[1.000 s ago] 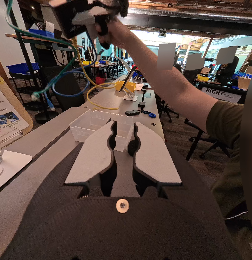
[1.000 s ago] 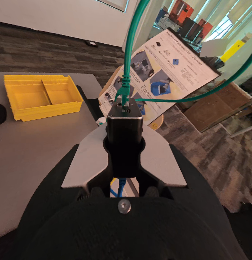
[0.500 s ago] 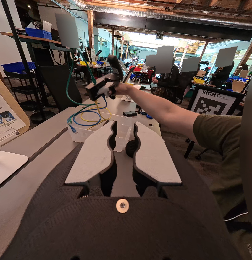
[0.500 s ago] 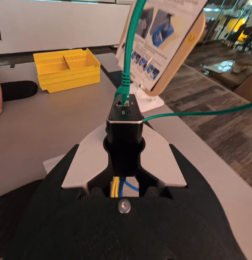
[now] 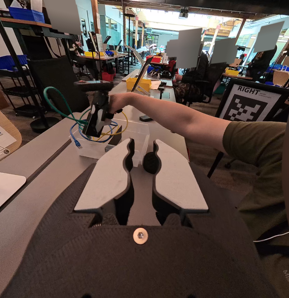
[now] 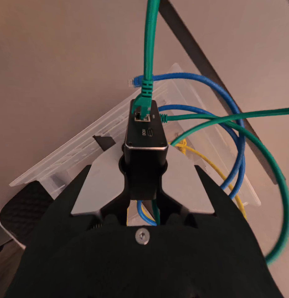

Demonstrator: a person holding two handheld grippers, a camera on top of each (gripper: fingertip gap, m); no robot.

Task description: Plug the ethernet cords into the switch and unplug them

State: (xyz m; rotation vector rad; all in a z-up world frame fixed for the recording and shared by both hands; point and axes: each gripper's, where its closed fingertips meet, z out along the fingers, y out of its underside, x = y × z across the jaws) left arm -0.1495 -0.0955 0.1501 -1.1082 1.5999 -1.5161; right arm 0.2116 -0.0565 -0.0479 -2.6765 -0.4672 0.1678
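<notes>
My right gripper point(image 6: 144, 162) is shut on a black switch point(image 6: 145, 145) and holds it just above a clear plastic bin point(image 6: 76, 153). A green cord point(image 6: 148, 48) is plugged into the switch's end port. A blue cord point(image 6: 221, 90) with a loose plug and a yellow cord point(image 6: 210, 162) hang from the switch and coil into the bin. In the left wrist view the right gripper point(image 5: 97, 119), the switch point(image 5: 92, 127) and the bin point(image 5: 137, 129) are ahead. My left gripper point(image 5: 143, 145) is empty, its fingers a narrow gap apart, low over the table.
A black textured lump point(image 5: 150, 162) lies by the bin's near corner. A sign board point(image 5: 5, 137) on a white base point(image 5: 8, 185) stands at the left. A dark phone point(image 5: 145, 118) lies beyond the bin. A framed marker sign point(image 5: 247, 106) stands right of the table edge.
My right gripper has come down with the switch from high above the table to just over the clear bin, and the cords now coil into it. My left gripper has stayed put.
</notes>
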